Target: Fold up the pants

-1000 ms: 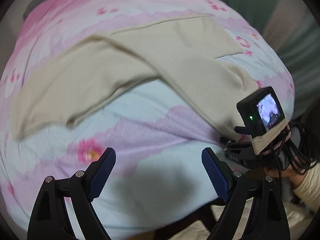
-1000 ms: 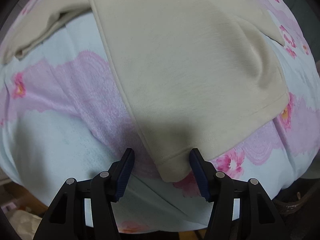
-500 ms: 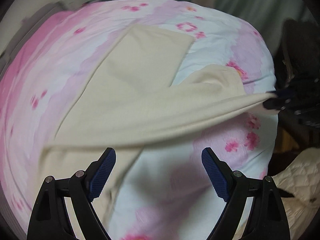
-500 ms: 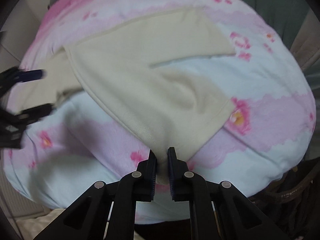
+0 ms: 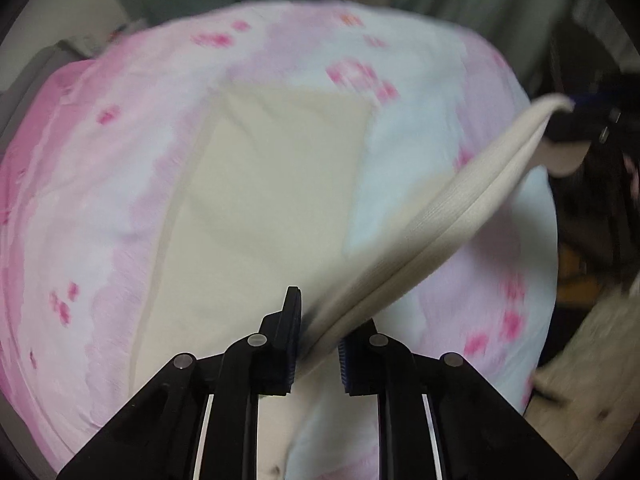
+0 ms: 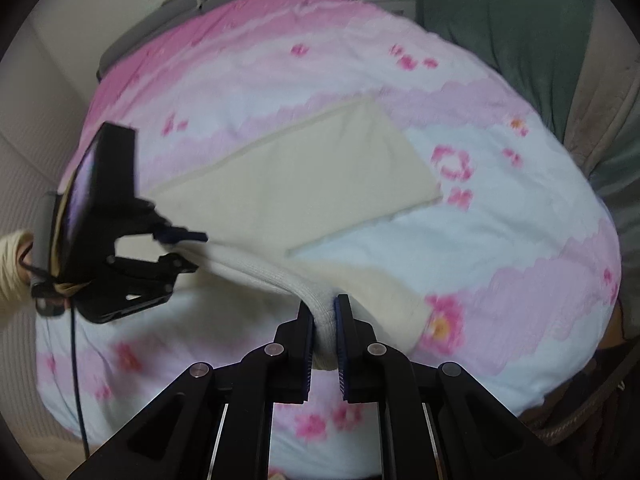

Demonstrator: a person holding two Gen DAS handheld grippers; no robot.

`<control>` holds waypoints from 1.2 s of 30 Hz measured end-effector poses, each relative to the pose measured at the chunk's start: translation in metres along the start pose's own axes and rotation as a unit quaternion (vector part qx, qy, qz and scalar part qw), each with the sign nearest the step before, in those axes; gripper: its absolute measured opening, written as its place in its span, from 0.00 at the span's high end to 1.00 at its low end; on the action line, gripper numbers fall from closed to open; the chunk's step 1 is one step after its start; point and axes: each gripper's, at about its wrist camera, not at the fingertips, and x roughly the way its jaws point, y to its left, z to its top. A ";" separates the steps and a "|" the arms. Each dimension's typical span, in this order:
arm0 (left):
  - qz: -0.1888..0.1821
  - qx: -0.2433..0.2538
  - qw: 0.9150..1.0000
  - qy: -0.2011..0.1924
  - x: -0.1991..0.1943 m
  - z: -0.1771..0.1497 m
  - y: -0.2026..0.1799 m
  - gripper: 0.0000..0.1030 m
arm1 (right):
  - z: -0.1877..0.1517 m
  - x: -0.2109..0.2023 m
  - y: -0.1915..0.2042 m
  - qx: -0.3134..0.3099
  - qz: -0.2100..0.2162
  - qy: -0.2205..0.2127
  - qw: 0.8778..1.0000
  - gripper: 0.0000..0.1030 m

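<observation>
We are pinching the cream pants in both the left gripper and the right gripper, jaws nearly closed on cloth. We are risking a slip: the raised edge is hanging between thin grips, and the leg on the quilt could drag crooked.

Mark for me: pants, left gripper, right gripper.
pants (image 6: 304, 176): right wrist view, flat leg on the bed.
left gripper (image 5: 318, 354): left wrist view, midway between fingertips, shut on the pants.
right gripper (image 6: 323, 344): right wrist view, midway between fingertips, shut on the pants.
</observation>
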 end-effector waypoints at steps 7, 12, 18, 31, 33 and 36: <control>0.045 -0.059 0.997 -0.026 0.004 0.070 0.055 0.83 | 0.099 -0.004 -0.033 0.025 0.021 -0.051 0.998 0.89; 0.045 -0.135 0.990 0.013 0.054 0.104 0.113 0.84 | 0.182 0.042 -0.049 0.014 0.027 -0.025 0.999 0.89; 0.048 -0.196 0.977 0.067 0.118 0.119 0.160 0.84 | 0.255 0.129 -0.067 0.016 0.046 0.044 0.998 0.89; 0.115 -0.243 0.962 0.040 0.123 0.146 0.171 0.30 | 0.307 0.253 -0.087 0.015 0.025 0.120 0.992 0.74; 0.111 -0.252 0.961 0.010 0.098 0.151 0.170 0.30 | 0.310 0.246 -0.094 0.025 -0.011 0.096 0.995 0.62; 0.112 -0.253 0.961 -0.023 0.064 0.147 0.159 0.31 | 0.313 0.223 -0.106 0.021 -0.076 0.056 0.995 0.57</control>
